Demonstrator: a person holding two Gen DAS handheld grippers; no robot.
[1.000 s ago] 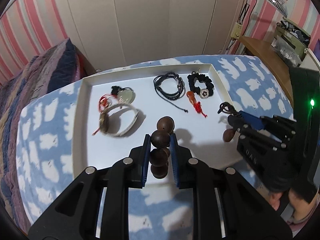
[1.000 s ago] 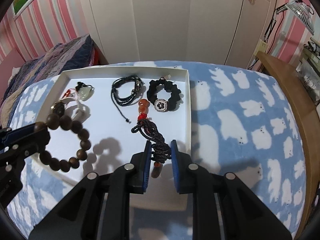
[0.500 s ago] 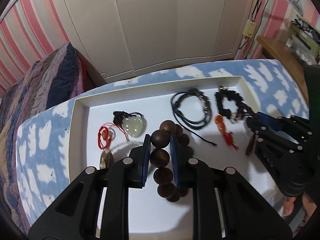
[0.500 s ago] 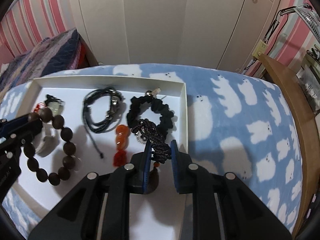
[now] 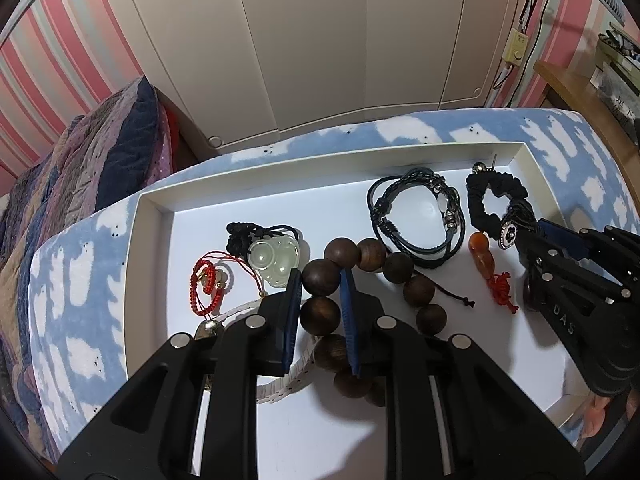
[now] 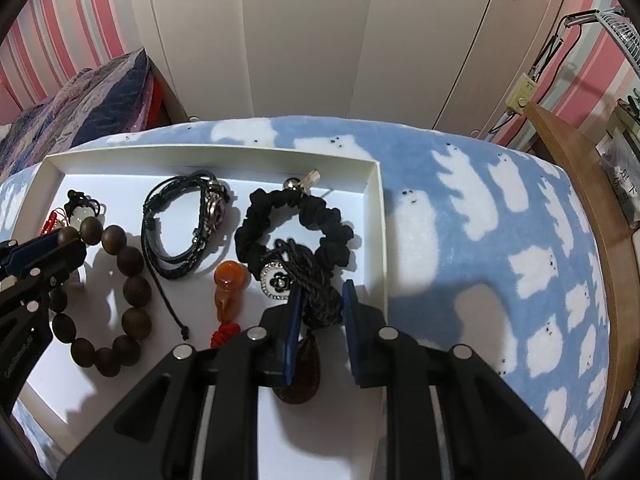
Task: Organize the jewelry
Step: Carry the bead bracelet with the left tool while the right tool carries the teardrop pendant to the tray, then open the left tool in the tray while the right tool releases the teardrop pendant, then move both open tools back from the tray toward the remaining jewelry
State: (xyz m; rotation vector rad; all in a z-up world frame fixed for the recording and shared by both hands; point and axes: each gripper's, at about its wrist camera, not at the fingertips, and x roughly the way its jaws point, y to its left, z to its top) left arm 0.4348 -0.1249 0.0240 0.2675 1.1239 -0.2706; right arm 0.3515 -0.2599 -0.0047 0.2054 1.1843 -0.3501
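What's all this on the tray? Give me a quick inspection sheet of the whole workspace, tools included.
Surface: white tray on blue cloud-print blanket.
Job's things: brown wooden bead bracelet, black braided cord pendant, black leather bracelet, black scrunchie, orange gourd charm, pale jade pendant, red string bracelet.
Clutter: nothing seen.
Grippers: left tool shut on beads; right tool shut on cord.
Cables: wall-socket wire.
Surroundings: wardrobe, striped wallpaper.

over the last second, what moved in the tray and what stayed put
Both grippers came down over the tray. The left gripper lowered the wooden bead bracelet beside the black cord bracelet; the right gripper brought its dark braided cord over the black scrunchie. Neither let go; the other jewelry stayed put.
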